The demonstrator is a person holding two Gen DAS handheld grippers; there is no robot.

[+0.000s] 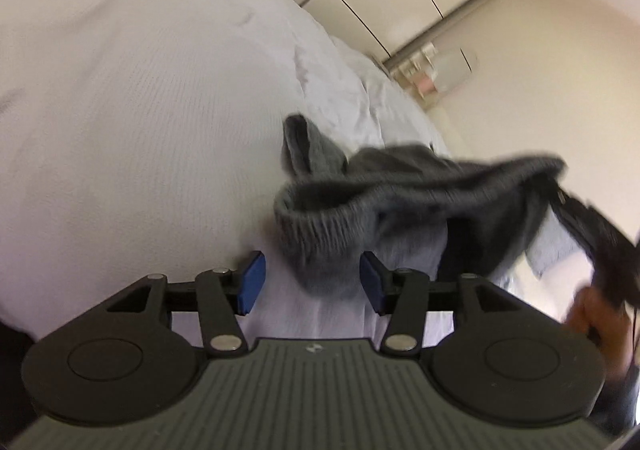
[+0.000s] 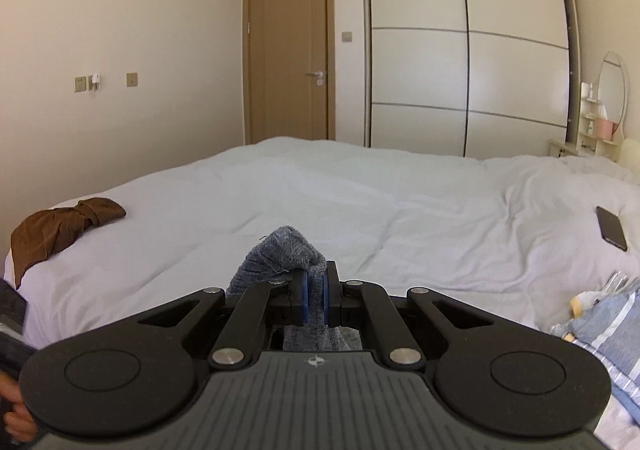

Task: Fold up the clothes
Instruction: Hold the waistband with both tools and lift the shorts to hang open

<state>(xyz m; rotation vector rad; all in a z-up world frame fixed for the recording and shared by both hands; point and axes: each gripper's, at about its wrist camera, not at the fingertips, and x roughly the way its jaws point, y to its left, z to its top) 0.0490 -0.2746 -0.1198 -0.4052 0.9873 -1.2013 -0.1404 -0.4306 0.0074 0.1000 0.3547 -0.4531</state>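
Right hand-held gripper pinches the grey sock; left hand-held gripper spread, sock cuff hanging between its pads above the bed.

On the bed: bundled garment far left, phone right (wardrobe behind)

Motion blurs the grey sock; striped garment cut off.

Bed middle open; brown garment left, phone and, seemingly, striped clothes right.
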